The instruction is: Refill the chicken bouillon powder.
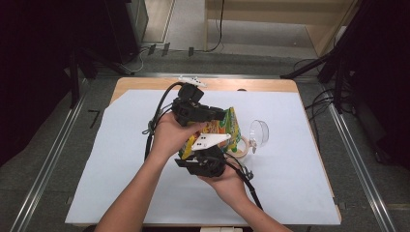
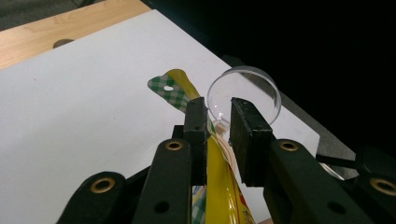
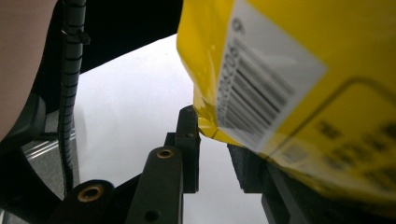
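A yellow snack bag (image 1: 225, 126) with a green checked top is held up over the middle of the table between both grippers. My left gripper (image 1: 218, 116) comes in from the left. In the left gripper view its jaws (image 2: 218, 105) are shut on the snack bag (image 2: 219, 186), which fills the gap lower down. My right gripper (image 1: 208, 153) reaches up from below. In the right gripper view the barcoded corner of the snack bag (image 3: 303, 70) lies across the right gripper's tips (image 3: 212, 126) and hides the right pad, so I cannot tell whether it is gripped.
A clear plastic cup (image 1: 259, 133) lies on its side just right of the bag, also ahead of the left jaws (image 2: 245, 86). A pale ring (image 1: 241, 147) rests under the bag's right end. White paper (image 1: 121, 159) covers the wooden table (image 1: 217, 84).
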{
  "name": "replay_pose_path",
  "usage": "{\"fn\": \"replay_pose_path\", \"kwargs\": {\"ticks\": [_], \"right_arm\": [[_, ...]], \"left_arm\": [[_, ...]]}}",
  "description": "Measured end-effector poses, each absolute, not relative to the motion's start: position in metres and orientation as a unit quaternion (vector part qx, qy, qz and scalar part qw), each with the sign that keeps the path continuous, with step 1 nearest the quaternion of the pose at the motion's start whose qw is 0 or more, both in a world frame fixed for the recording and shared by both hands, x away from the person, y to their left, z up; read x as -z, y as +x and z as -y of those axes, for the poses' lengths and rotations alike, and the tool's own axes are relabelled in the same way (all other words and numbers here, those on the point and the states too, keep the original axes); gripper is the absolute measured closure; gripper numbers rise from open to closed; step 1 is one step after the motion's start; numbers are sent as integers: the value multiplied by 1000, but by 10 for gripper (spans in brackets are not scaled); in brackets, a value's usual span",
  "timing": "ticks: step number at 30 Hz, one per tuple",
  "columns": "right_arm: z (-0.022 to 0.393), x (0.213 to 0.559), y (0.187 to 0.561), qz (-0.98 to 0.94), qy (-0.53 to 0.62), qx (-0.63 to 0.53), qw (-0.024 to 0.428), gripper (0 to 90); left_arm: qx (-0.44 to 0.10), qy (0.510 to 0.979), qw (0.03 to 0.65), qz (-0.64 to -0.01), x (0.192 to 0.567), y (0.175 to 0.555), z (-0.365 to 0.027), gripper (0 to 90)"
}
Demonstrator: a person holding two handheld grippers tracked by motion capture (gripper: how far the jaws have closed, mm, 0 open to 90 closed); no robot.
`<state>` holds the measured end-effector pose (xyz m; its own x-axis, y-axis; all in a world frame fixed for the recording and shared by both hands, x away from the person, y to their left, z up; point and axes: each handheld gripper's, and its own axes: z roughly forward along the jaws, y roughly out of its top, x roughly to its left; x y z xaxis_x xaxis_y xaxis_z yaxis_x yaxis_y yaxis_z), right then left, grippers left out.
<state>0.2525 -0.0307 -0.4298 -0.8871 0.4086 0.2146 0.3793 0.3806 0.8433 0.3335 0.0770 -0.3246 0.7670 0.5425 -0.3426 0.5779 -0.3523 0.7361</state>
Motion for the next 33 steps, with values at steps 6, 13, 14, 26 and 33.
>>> {"fn": "replay_pose_path", "kwargs": {"ticks": [6,13,14,26,33], "right_arm": [[32,432,253,-836,225,-501,13,756],[38,432,255,-835,221,-504,2,756],[39,432,254,-835,220,-504,0,757],[40,434,258,-835,218,-505,-5,758],[41,433,258,-833,219,-508,-7,758]], "left_arm": [[12,817,460,-347,327,330,-76,782],[4,814,460,-355,326,327,-71,776],[4,813,460,-357,326,327,-71,777],[7,810,456,-369,328,331,-71,783],[5,811,454,-370,326,331,-69,784]]}}
